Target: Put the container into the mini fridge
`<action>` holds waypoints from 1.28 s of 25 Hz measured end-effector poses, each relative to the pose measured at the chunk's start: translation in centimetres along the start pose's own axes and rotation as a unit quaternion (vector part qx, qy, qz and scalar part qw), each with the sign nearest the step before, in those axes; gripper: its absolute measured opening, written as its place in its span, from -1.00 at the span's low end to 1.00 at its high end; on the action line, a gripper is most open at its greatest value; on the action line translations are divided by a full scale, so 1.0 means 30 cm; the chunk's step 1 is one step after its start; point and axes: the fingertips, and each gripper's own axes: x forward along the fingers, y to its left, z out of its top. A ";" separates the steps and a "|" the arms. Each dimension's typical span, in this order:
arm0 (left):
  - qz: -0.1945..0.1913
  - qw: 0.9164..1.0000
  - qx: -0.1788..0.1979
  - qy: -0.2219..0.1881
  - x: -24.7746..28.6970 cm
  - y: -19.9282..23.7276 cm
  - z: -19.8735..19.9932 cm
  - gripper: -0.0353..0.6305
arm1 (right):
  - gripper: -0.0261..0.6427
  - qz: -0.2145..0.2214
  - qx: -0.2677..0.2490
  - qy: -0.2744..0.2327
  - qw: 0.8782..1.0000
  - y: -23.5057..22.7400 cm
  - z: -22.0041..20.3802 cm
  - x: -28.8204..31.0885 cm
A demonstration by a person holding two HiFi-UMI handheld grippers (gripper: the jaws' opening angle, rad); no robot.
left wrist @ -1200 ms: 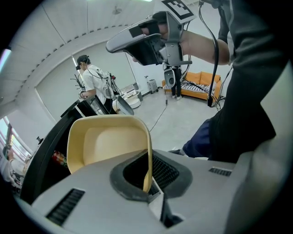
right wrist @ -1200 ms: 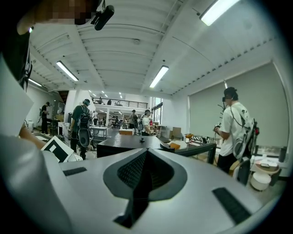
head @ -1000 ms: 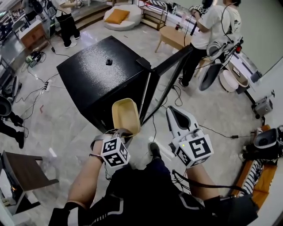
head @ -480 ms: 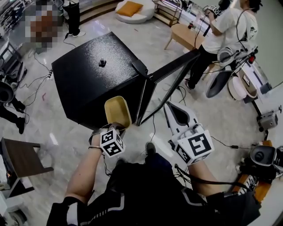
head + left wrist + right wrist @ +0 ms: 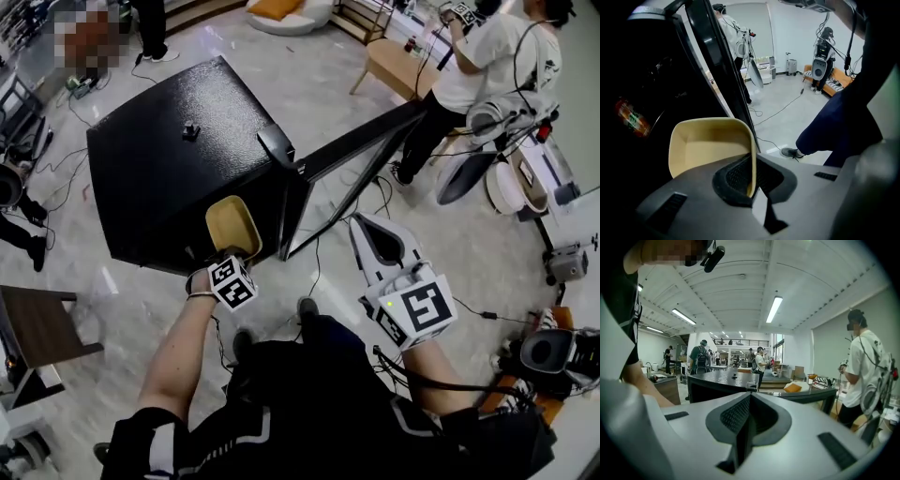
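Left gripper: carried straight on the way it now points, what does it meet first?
The left gripper, shut on the beige container, points into the dark open front of the mini fridge, left of its open door. The container would likely reach the interior first; depth there is unclear.

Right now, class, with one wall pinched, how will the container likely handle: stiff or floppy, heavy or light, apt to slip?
Probably stiff: the container holds its shape though the left gripper clamps only one thin wall. Likely light: it looks empty and hangs from that single pinch. The smooth wall might pivot or slip if bumped on the fridge.
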 end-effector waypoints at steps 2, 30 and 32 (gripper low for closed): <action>0.003 1.000 -0.007 0.005 0.033 0.006 -0.011 -0.86 | -0.88 0.002 0.001 0.003 1.000 -0.008 -0.021 0.001; 0.065 0.987 -0.109 0.094 0.348 0.244 0.008 -0.86 | -0.88 0.016 0.018 0.035 0.999 -0.277 -0.147 0.053; 0.067 0.987 -0.107 0.096 0.359 0.245 0.013 -0.86 | -0.88 0.018 0.019 0.034 0.999 -0.284 -0.149 0.053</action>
